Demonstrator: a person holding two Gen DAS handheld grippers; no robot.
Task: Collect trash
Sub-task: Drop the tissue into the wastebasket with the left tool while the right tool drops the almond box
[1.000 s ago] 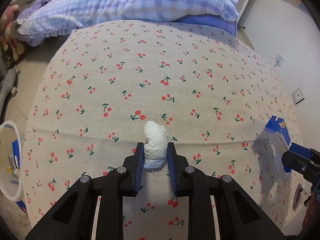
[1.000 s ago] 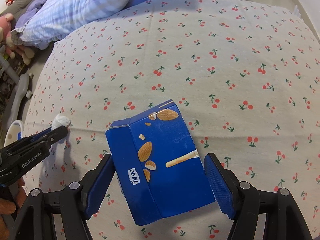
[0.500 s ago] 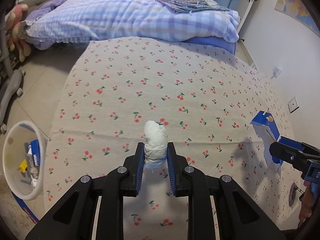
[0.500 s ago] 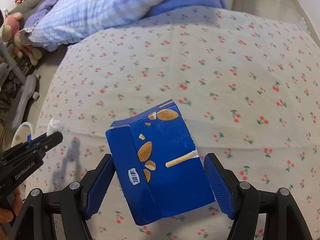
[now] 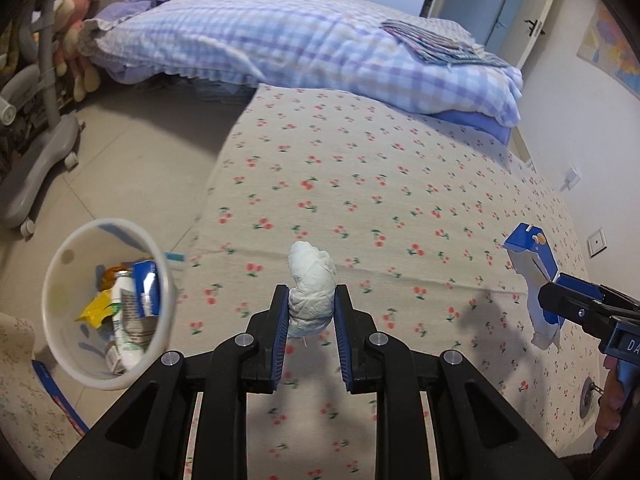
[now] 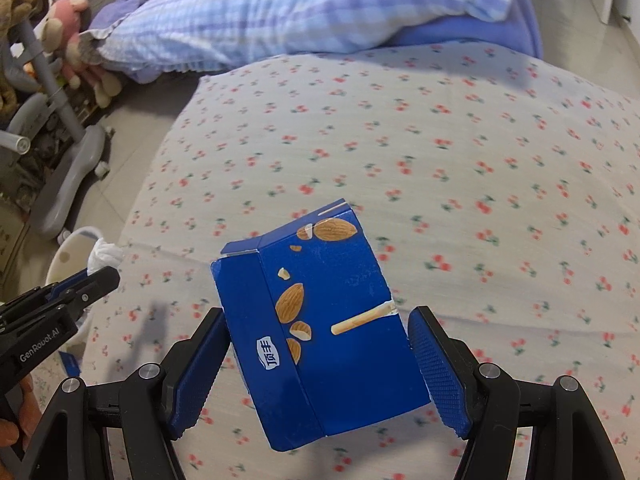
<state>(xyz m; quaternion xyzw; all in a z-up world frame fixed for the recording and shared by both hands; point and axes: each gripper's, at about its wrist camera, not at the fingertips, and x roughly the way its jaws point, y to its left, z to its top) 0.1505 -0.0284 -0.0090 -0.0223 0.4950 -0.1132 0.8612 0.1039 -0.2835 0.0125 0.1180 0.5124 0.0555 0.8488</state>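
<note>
My left gripper (image 5: 311,312) is shut on a crumpled white tissue wad (image 5: 312,286) and holds it above the cherry-print cover (image 5: 360,184). My right gripper (image 6: 316,344) is shut on a blue almond-snack box (image 6: 324,312), also held in the air. The box shows in the left wrist view (image 5: 534,276) at the far right. The tissue wad shows in the right wrist view (image 6: 105,255) at the left, in the left gripper's tip. A white trash bin (image 5: 60,264) with several wrappers and cartons inside stands on the floor at the lower left.
A bed with a checked blue quilt (image 5: 312,48) lies beyond the cherry-print surface. A grey chair base on castors (image 5: 36,160) and stuffed toys (image 5: 76,40) stand on the floor at the left. A white wall (image 5: 580,120) runs along the right.
Both grippers have lifted and pulled back from the cherry-print surface with their loads. The trash bin has come into fuller view at the lower left of the left wrist view.
</note>
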